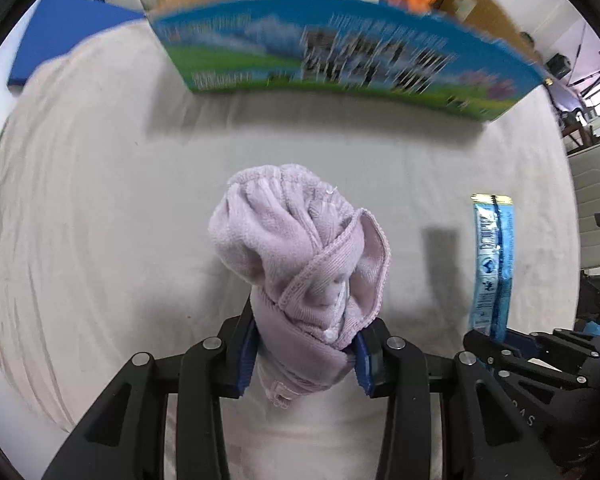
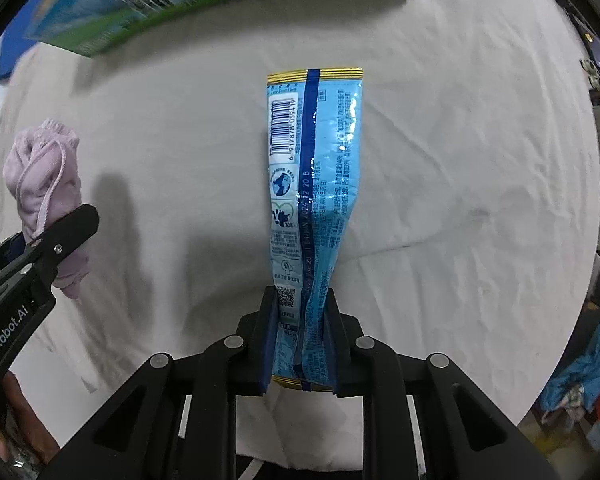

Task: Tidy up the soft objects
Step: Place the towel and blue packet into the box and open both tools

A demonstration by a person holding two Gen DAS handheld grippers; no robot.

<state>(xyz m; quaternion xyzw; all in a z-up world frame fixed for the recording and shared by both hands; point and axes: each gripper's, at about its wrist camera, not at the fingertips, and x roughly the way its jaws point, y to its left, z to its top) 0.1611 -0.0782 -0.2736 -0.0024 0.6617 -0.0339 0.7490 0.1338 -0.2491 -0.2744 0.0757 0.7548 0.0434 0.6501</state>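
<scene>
My left gripper (image 1: 305, 354) is shut on a bunched lilac cloth (image 1: 300, 248) and holds it above the white sheet. That cloth also shows at the left of the right wrist view (image 2: 44, 176), with a left finger (image 2: 66, 236) on it. My right gripper (image 2: 302, 340) is shut on the lower end of a light blue foil pouch (image 2: 314, 184) with a barcode, held upright off the sheet. The pouch also shows at the right of the left wrist view (image 1: 491, 264).
A blue and green printed cardboard box (image 1: 340, 56) stands ahead on the white sheet (image 1: 140, 200), with packets inside. It also shows in the right wrist view (image 2: 180, 4). A dark blue flat pad (image 1: 60, 36) lies at the far left. Chairs stand at the right edge.
</scene>
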